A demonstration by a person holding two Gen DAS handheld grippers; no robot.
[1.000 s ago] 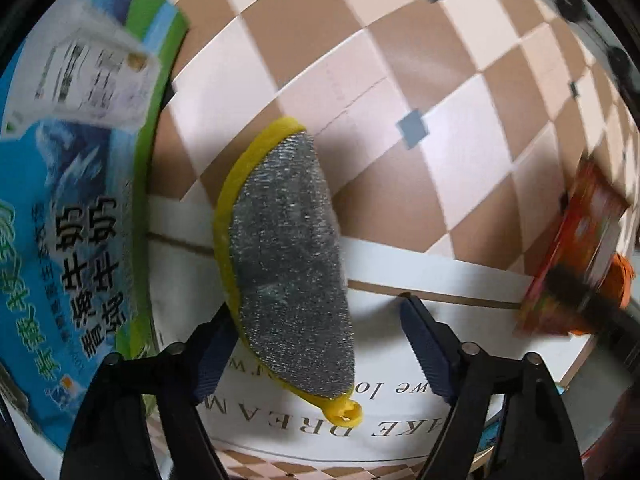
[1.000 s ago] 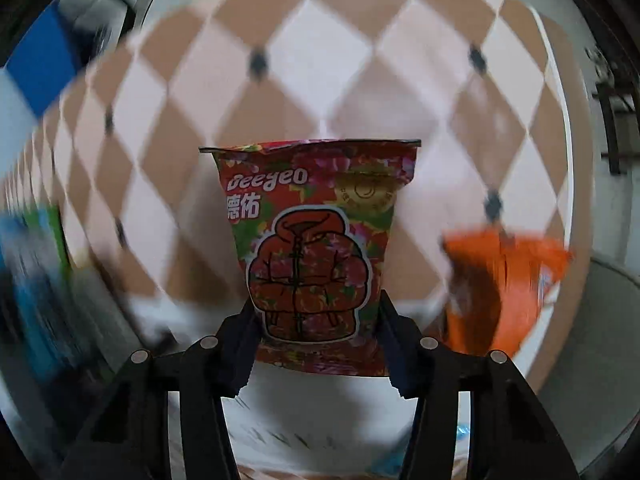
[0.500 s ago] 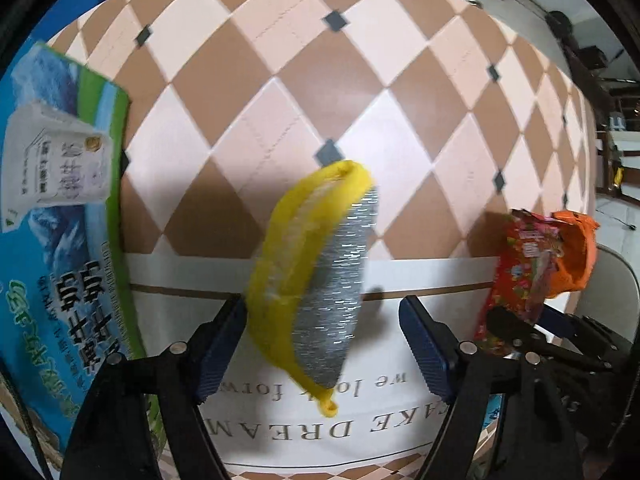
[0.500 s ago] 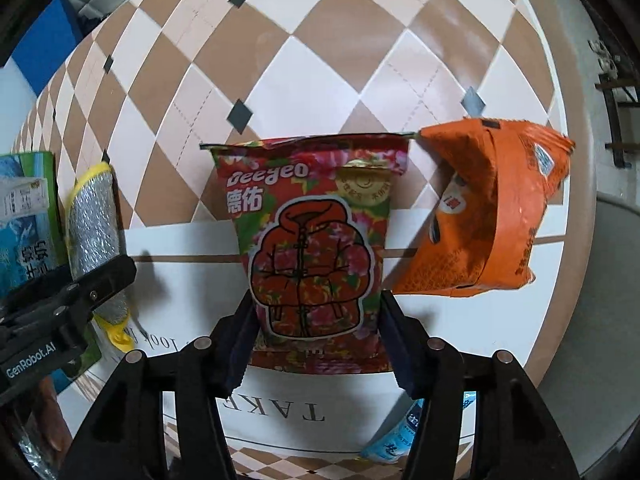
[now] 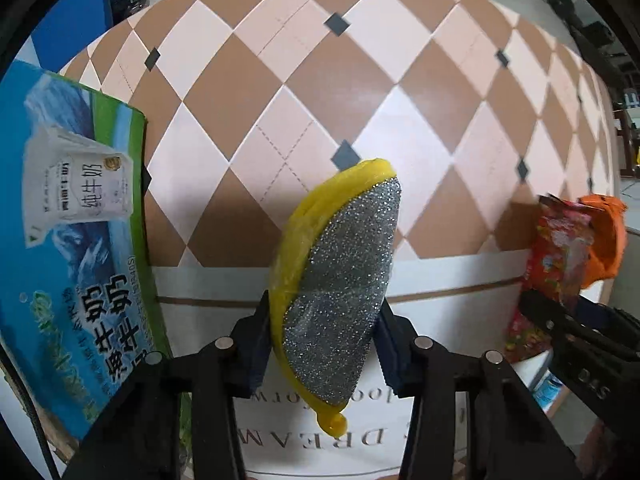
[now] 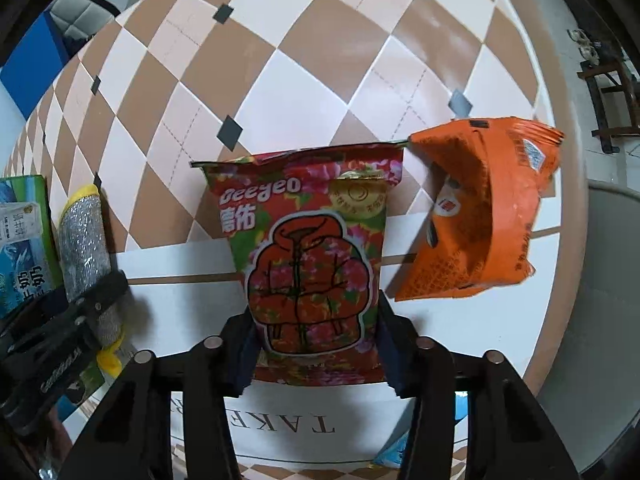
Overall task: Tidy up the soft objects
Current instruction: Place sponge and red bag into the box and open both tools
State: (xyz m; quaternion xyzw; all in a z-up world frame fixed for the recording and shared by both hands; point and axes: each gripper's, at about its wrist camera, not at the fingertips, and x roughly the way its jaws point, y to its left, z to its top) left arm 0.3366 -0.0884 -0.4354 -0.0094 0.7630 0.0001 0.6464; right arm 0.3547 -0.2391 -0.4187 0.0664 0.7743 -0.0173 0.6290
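Observation:
My left gripper (image 5: pixel 322 350) is shut on a yellow sponge with a silver scouring face (image 5: pixel 340 280), held upright above the tablecloth. My right gripper (image 6: pixel 316 354) is shut on a red flowered snack bag (image 6: pixel 308 268), held upright. An orange snack bag (image 6: pixel 480 208) stands just right of it on the table. The sponge (image 6: pixel 82 240) and the left gripper (image 6: pixel 60 344) show at the left of the right wrist view. The red bag (image 5: pixel 558 256) and orange bag (image 5: pixel 606 236) show at the right of the left wrist view.
A blue and green milk carton box (image 5: pixel 68 240) stands at the left, close beside the sponge. The table carries a checkered brown and pink cloth (image 5: pixel 360 80) with a white lettered border (image 6: pixel 200 304). The table's right edge (image 6: pixel 556 280) is near the orange bag.
My left gripper has shut on the sponge, which went from lying against one finger to upright between both. The right gripper still holds the red bag, now beside the orange bag.

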